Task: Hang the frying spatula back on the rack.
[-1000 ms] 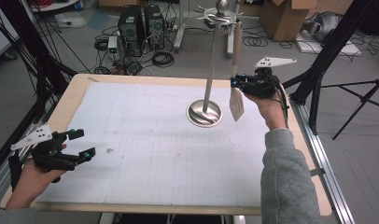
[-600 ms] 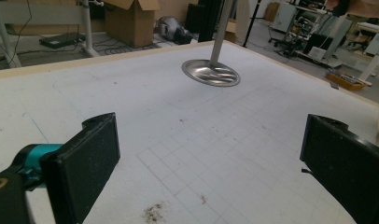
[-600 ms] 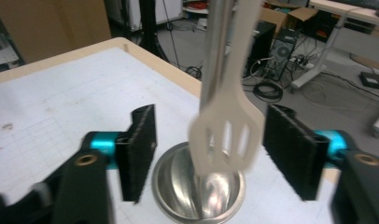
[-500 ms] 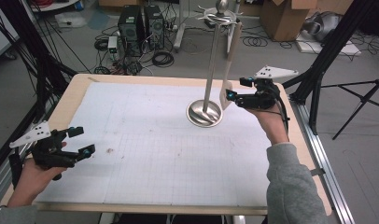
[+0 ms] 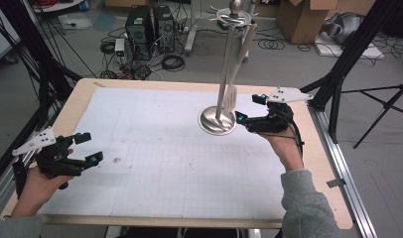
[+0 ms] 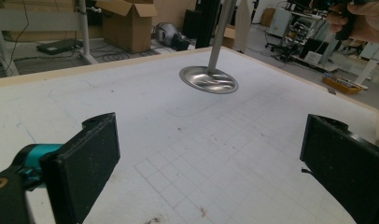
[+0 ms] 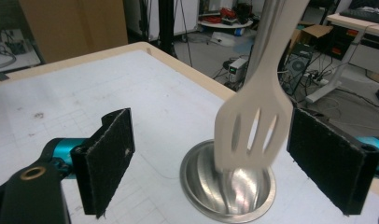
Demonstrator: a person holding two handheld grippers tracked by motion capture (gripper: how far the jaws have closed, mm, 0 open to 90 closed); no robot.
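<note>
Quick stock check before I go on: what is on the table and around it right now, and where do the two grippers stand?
Slotted spatula: one, cream, hanging from the stand's top, blade just above the dish base.
Utensil stand: one, silver metal, pole on a round dish base, right of table centre.
Table: one, pale wood rim under a white gridded sheet.
Computer towers: two, black, on the floor beyond the table.
Cardboard boxes: brown, on the floor at far right.
Left gripper: one, black, jaws open, near left edge, nothing between them.
Right gripper: one, black, beside the base; jaws have just been opening, apart from the spatula's blade.
</note>
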